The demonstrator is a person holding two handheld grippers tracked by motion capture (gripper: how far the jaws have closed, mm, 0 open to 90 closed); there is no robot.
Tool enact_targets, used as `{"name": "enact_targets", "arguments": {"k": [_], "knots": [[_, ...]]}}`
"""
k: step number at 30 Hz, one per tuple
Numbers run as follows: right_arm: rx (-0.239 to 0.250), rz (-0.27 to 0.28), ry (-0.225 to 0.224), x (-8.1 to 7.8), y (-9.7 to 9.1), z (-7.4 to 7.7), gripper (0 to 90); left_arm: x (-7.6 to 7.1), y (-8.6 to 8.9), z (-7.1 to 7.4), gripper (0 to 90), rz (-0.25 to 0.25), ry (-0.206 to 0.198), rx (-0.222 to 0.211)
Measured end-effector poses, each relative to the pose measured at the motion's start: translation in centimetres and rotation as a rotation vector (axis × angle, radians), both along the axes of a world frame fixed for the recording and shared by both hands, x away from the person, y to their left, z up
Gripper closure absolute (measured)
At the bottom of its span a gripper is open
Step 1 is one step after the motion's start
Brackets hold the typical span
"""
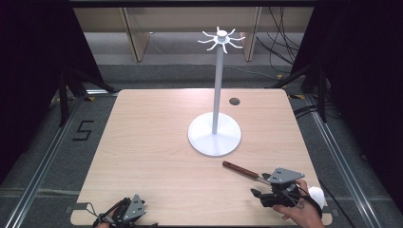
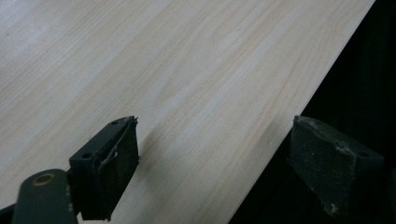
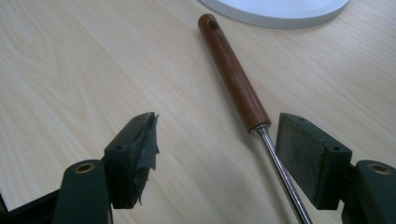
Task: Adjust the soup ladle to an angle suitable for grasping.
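**Utensil untouched, hanging stand waiting**

The tabletop (image 1: 142, 156) is a pale wood-grain laminate with a matte finish and rounded corners, a small dark grommet hole (image 1: 234, 101) near its far edge. Right of its middle stands the white stand (image 1: 215, 134): a flat round base, a slim straight pole, and a crown of short curved hooks at the top, all smooth and painted-looking.

Between the base and the near right corner lies the utensil (image 1: 242, 170), flat on the tabletop. Its handle (image 3: 231, 74) is a reddish-brown turned-wood cylinder with a hanging hole at the far end; a thin polished steel shaft runs from it toward the person. Its working end is hidden.

The right tool (image 3: 215, 154) hovers low over the shaft with its black, rough-padded jaws spread wide; the shaft passes just inside the right-hand jaw, nothing gripped. The left tool (image 2: 215, 163) rests at the near left edge of the tabletop, jaws also apart and empty.

By my reading, the job is barely begun: the grasp is lined up but not closed, and lifting and, most likely, hooking the handle onto the stand all remain.
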State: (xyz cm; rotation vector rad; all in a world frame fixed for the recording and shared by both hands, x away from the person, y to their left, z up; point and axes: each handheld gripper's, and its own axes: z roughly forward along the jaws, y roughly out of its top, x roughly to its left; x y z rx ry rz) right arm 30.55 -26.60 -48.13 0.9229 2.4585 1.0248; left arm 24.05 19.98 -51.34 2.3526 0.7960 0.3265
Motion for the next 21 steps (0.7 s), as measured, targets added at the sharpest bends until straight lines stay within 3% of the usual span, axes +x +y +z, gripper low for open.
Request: {"name": "enact_targets", "arguments": {"k": [7, 9, 21], "knots": [[-0.014, -0.011, -0.002, 0.2, 0.1, 0.2, 30.4, 0.0, 0.0, 0.0, 15.3, 0.007, -0.003, 0.001], [-0.024, -0.003, -0.022, 0.4, 0.2, 0.2, 30.4, 0.0, 0.0, 0.0, 15.3, 0.006, -0.001, 0.0], [-0.042, 0.006, -0.017, 1.0, 0.7, 0.6, 30.4, 0.1, 0.0, 0.0, 15.3, 0.006, -0.001, 0.0]]}}
